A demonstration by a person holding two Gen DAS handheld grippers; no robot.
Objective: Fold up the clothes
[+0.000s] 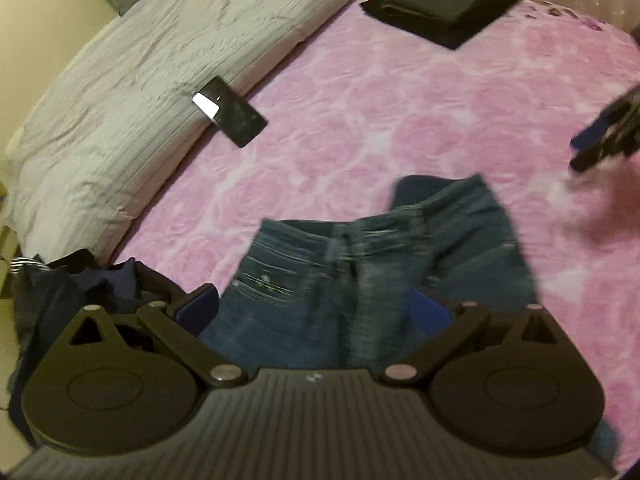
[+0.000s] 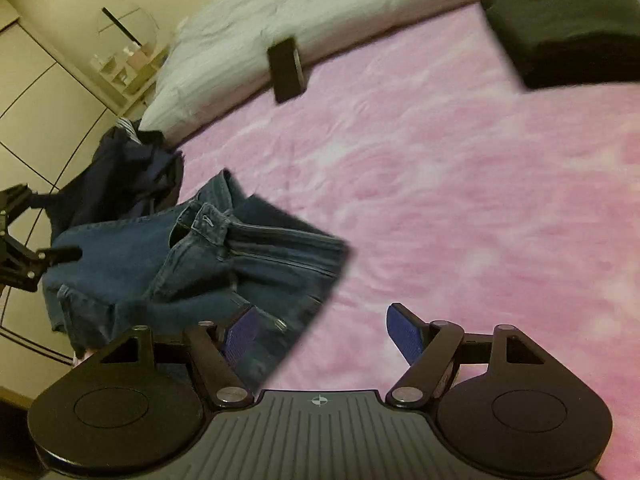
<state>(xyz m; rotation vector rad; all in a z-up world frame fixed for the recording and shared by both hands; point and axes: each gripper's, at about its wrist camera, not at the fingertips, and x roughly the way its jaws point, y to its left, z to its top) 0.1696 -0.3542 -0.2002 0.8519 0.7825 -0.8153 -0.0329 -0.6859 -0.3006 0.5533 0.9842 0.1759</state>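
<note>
Pink rose-patterned bedspread (image 1: pixel 380 120) carries the rumpled blue denim jeans (image 1: pixel 360 264) near its edge; thick and stiff-seamed, probably best pinched at the waistband. Left gripper (image 1: pixel 316 308) stands wide apart over them; right gripper (image 2: pixel 320 332) likewise spread, its left pad against denim, clamping nothing.

Pink bedspread (image 2: pixel 460 200) bare across middle and right: wide passage. Crumpled jeans (image 2: pixel 192 264) block near left edge, dark clothes heap (image 2: pixel 132 176) just beyond. Phone (image 1: pixel 230 111) against grey duvet (image 1: pixel 160 64); folded black garment (image 1: pixel 444 0) far corner.
</note>
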